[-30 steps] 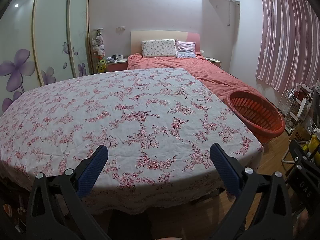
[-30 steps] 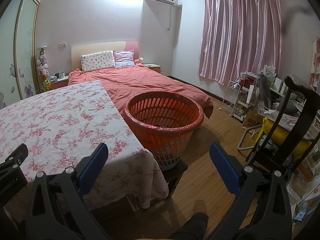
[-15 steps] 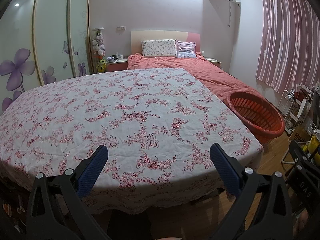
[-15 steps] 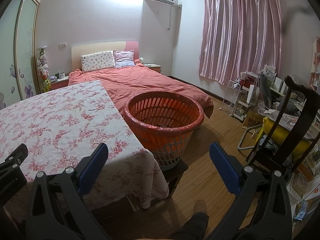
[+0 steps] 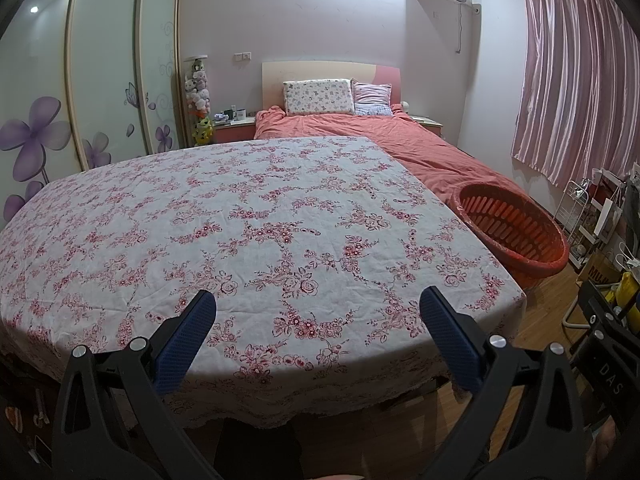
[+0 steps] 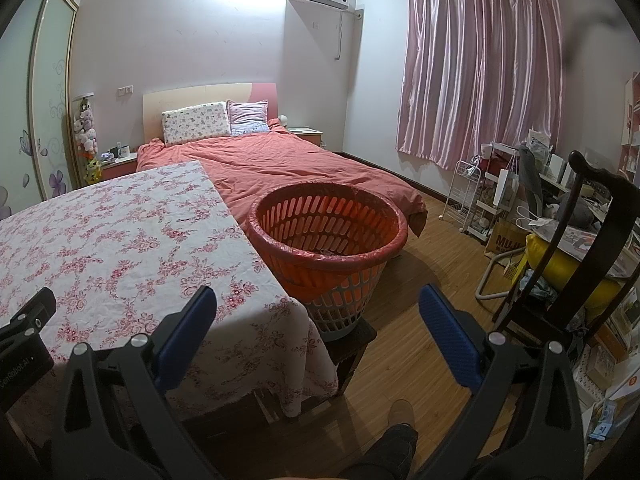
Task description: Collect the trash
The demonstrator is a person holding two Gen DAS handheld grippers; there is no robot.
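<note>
**A:** Starting closest in, what are the grippers doing?

**B:** The left gripper [image 5: 318, 308] is hanging over the near edge of the table, its blue fingers [image 5: 188, 334] spread wide with nothing between them. The right gripper [image 6: 318, 308] is doing the same off the table's right corner, fingers [image 6: 448, 334] wide apart and gripping nothing. A shoe [image 6: 400, 416] is showing on the wooden floor below it.

**A:** And the table itself?

**B:** The floral tablecloth [image 5: 256, 220] is lying flat across it, and I am seeing no scrap of rubbish on it in either view. Just beside the table's right edge, the red basket [image 6: 328, 232] is standing on a low dark stool, lined with a thin red bag. Something pale is lying at its bottom, but I cannot tell what.

**A:** So where is the trash?

**B:** None is showing on the table. Farther back the bed [image 6: 288, 168] is looking bare apart from its pillows. The cluttered shelves and bags [image 6: 508, 216] by the curtain are too jumbled to read.

**A:** Which step are we in, then?

**B:** I am judging it either the very start or the finish, with both grippers idling. If anything is remaining, the next move is calling for a search beyond the table, then carrying the find to the basket.
</note>
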